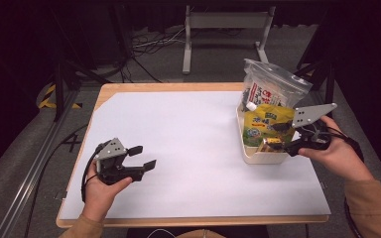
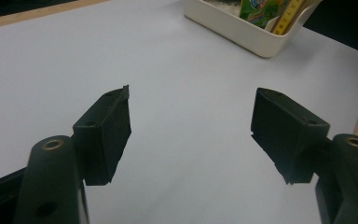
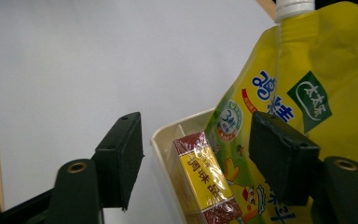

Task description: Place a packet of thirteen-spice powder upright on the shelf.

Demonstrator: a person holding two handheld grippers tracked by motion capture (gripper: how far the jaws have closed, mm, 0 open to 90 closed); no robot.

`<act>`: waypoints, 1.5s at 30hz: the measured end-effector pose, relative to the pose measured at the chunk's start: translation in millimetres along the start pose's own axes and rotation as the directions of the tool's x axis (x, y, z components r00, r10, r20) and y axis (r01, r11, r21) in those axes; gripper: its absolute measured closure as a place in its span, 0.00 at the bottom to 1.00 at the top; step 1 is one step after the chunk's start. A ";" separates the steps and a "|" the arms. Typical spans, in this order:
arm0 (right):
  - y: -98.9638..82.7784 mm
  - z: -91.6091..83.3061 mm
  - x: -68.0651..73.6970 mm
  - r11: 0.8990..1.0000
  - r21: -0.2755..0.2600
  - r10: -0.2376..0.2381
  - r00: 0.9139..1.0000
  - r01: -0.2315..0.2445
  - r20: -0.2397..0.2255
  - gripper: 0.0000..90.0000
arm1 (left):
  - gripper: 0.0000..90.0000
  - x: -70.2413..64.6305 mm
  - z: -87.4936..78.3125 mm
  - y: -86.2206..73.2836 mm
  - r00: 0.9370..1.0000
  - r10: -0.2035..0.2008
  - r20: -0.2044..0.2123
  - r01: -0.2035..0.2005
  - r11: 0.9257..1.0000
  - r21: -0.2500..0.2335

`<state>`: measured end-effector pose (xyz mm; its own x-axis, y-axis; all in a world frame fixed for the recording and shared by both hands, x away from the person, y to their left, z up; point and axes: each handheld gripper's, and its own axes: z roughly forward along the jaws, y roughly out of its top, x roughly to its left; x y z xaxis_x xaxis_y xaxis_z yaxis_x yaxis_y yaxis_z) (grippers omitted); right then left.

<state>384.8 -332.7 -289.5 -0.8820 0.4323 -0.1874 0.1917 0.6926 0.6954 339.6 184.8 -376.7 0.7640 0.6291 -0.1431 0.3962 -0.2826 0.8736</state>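
a: black jaws of the right gripper point(image 3: 193, 149) stood wide apart, released, with the small yellow box point(image 3: 205, 179) between them but untouched.

b: where was the box?

a: inside the cream bin point(image 1: 265, 157), upright against the yellow spout pouch point(image 3: 303, 98). looked like it was already dropped in, so packing seemed mostly done.

b: textures?

a: box was stiff glossy card with dark red ends; pouch soft and shiny with a white cap; clear crinkly bag point(image 1: 273, 87) behind it; bin smooth plastic.

b: other side?

a: left gripper point(image 1: 141, 157) open, empty, over the matte white mat point(image 1: 188, 148) on the wooden table point(image 1: 129, 87).
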 end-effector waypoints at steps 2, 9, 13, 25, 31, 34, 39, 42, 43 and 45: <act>-1.8 -2.7 4.4 0.999 -0.018 0.030 0.999 -0.030 0.027 0.36 | 0.32 1.2 -3.1 -2.7 1.000 0.003 -0.006 -0.003 1.000 0.001; -15.0 -10.9 21.3 0.986 -0.110 0.136 0.986 -0.126 0.094 0.33 | 0.31 4.5 -10.0 -11.9 1.000 -0.008 -0.015 0.008 1.000 0.011; -24.8 -15.8 31.9 0.974 -0.147 0.193 0.973 -0.174 0.124 0.31 | 0.31 4.8 -14.1 -16.5 1.000 -0.005 -0.021 0.005 1.000 0.012; -66.0 -11.4 50.9 0.933 -0.214 0.327 0.930 -0.290 0.165 0.28 | 0.30 6.8 -19.6 -24.6 0.999 -0.022 -0.026 0.022 1.000 -0.012; -83.3 -4.5 57.0 0.914 -0.247 0.368 0.914 -0.322 0.169 0.28 | 0.30 8.8 -19.8 -29.3 1.000 -0.012 -0.029 0.011 1.000 -0.014; -90.2 -0.2 59.3 0.904 -0.263 0.385 0.908 -0.336 0.163 0.28 | 0.30 9.3 -19.8 -30.6 1.000 -0.012 -0.027 0.012 1.000 -0.018; -100.6 12.6 62.9 0.909 -0.233 0.386 0.909 -0.346 0.156 0.27 | 0.30 11.5 -18.4 -33.5 1.000 -0.010 -0.022 0.009 1.000 -0.007; -102.6 17.4 62.9 0.909 -0.224 0.389 0.909 -0.353 0.148 0.27 | 0.30 11.4 -16.8 -34.4 1.000 -0.013 -0.017 0.013 1.000 -0.003; -103.2 19.4 62.9 0.910 -0.216 0.390 0.909 -0.355 0.146 0.27 | 0.30 11.2 -16.8 -34.5 1.000 -0.015 -0.019 0.016 1.000 0.000; -103.7 21.7 63.1 0.911 -0.212 0.388 0.910 -0.354 0.145 0.27 | 0.30 11.9 -16.8 -34.4 1.000 -0.012 -0.015 0.012 1.000 0.000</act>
<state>318.5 -364.7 -388.5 -0.6663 0.7457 -0.0014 0.3958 0.3552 0.8469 326.6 214.1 -400.7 0.7515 0.6432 -0.1465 0.4056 -0.2754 0.8716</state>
